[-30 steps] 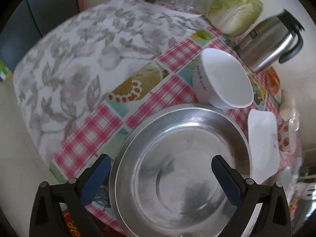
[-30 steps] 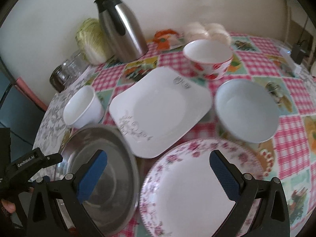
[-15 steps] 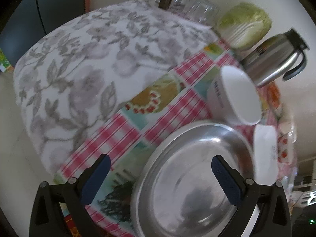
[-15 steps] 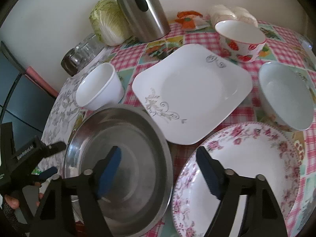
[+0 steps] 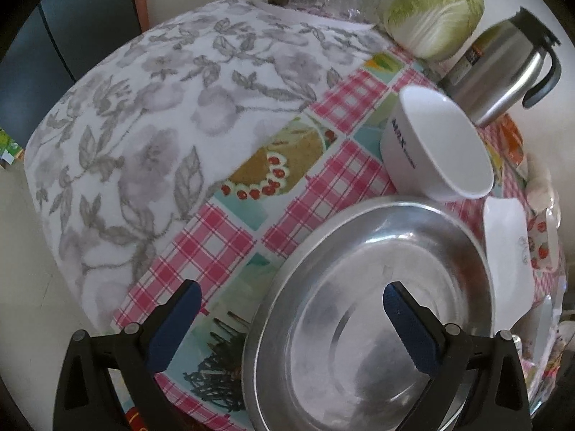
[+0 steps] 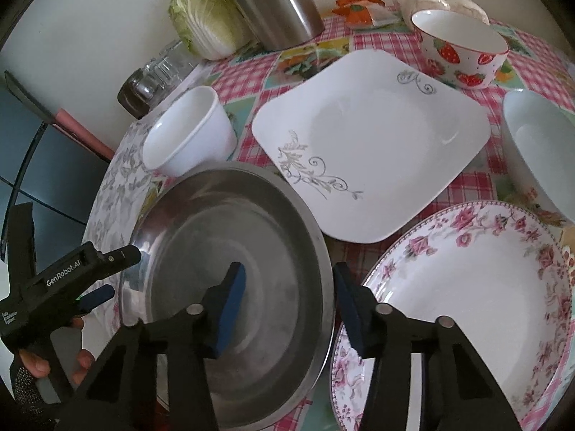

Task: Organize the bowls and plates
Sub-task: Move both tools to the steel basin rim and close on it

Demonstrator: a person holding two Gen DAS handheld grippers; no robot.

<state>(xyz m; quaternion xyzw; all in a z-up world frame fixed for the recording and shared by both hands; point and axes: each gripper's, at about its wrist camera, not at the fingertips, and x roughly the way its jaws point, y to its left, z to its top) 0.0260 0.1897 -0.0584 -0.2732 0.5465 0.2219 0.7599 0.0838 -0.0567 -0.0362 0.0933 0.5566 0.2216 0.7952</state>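
Left wrist view: the left gripper (image 5: 289, 296) hangs with jaws spread wide, gripping nothing. The steel plate (image 5: 377, 309) lies at five o'clock under its right finger, a white bowl (image 5: 436, 143) at two.

Right wrist view: the right gripper (image 6: 290, 287) is closing, its fingers straddling the steel plate's (image 6: 230, 287) right rim, pads not yet pressing. The flowered plate (image 6: 467, 301) sits at four o'clock, the square plate (image 6: 373, 136) at one.

A plain cream wall (image 6: 90, 18) fills the upper left, a dark blue cabinet (image 5: 72, 36) beside it, the tablecloth (image 6: 478, 186) pink-checked below.
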